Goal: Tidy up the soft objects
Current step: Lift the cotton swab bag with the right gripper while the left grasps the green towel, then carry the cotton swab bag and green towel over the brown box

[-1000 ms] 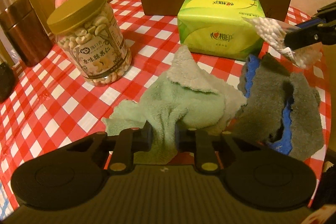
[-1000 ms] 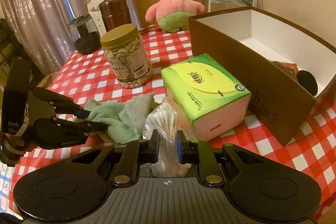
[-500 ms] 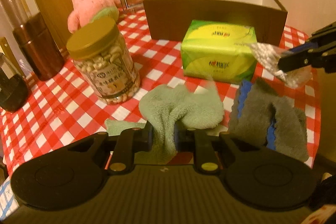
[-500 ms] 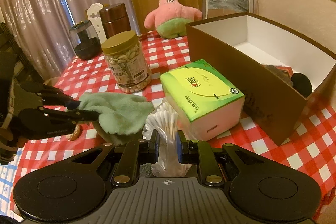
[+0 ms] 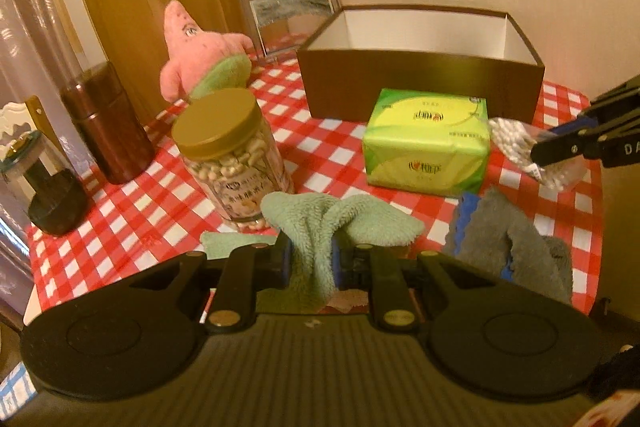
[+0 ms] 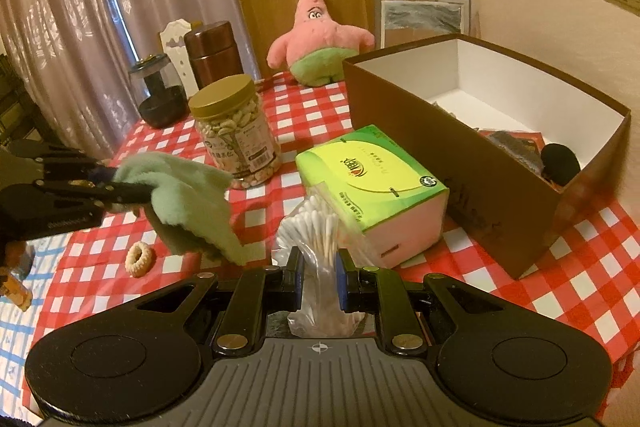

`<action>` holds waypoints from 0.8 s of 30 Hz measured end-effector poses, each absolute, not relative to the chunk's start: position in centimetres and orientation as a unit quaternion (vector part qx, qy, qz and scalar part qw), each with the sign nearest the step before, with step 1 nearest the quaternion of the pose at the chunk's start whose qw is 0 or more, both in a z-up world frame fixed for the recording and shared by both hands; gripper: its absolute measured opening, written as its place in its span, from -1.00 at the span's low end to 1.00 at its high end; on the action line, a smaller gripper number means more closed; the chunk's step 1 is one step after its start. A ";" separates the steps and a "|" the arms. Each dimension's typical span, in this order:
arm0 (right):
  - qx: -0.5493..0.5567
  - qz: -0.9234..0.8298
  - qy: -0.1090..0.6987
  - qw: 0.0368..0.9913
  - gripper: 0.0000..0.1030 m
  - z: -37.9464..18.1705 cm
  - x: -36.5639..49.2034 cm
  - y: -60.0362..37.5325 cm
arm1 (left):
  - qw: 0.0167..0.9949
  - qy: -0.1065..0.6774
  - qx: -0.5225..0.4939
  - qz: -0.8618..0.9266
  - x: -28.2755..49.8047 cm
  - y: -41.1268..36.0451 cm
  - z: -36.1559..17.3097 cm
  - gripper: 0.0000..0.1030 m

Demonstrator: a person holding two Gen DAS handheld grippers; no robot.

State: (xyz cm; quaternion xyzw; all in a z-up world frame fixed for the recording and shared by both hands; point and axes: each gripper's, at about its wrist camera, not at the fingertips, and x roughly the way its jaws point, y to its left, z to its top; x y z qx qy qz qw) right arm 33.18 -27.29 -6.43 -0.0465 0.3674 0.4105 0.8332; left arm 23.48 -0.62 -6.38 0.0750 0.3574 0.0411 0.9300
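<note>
My left gripper (image 5: 311, 261) is shut on a light green towel (image 5: 340, 223) and holds it lifted above the checkered table; the towel also shows hanging from it in the right wrist view (image 6: 188, 203). My right gripper (image 6: 318, 281) is shut on a clear bag of cotton swabs (image 6: 316, 231), also visible in the left wrist view (image 5: 524, 147). A grey and blue cloth (image 5: 512, 243) lies on the table at the right. A green tissue pack (image 5: 428, 141) sits before the open brown box (image 5: 420, 87). A pink starfish plush (image 5: 200, 55) stands at the back.
A cashew jar (image 5: 232, 155) with a gold lid stands left of centre. A brown canister (image 5: 106, 131) and a dark glass jar (image 5: 44, 195) stand at the far left. A small ring-shaped thing (image 6: 139, 259) lies on the cloth. The box holds dark items (image 6: 560, 165).
My left gripper has lifted the green towel off the table and drawn back. The right gripper has risen slightly with the cotton swab bag.
</note>
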 end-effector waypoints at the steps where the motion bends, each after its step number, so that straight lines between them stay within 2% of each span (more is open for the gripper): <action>1: -0.046 0.410 0.367 0.834 -0.68 -6.4 33.2 -27.4 | 0.931 0.354 0.075 0.042 23.3 -0.7 -6.0 -0.66; 24: -0.017 0.360 0.368 0.857 -0.68 -4.9 33.7 -32.7 | 0.943 0.319 0.086 0.047 25.1 -1.2 -2.8 -0.66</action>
